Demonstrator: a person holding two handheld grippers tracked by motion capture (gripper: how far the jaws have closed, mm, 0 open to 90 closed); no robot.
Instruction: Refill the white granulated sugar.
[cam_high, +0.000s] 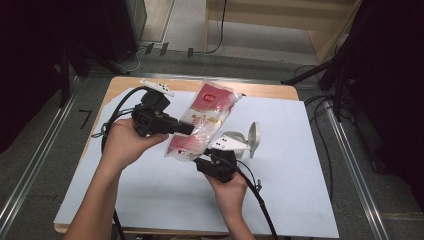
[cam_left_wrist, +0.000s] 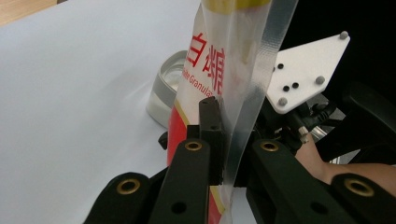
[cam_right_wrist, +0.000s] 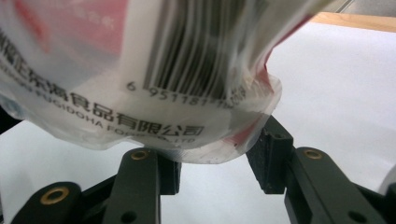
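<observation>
A clear plastic bag (cam_high: 202, 120) with red print and white granules hangs tilted above the white table sheet (cam_high: 300, 190). My left gripper (cam_high: 189, 128) comes in from the left and is shut on the bag's clear side seam (cam_left_wrist: 243, 107); its jaws (cam_left_wrist: 229, 140) pinch the film. My right gripper (cam_high: 209, 159) sits under the bag's lower end. Its jaws (cam_right_wrist: 217, 168) stand apart, and the bag's barcode end (cam_right_wrist: 187, 107) droops into the gap between them, with the right pad (cam_right_wrist: 267, 156) near the red corner.
A small round clear bowl (cam_high: 251, 140) stands on the sheet just right of the right gripper, and it shows behind the bag (cam_left_wrist: 163, 88). The right gripper's white plate (cam_left_wrist: 308, 70) is close to the bag. Wooden table edges (cam_high: 260, 90) frame the sheet.
</observation>
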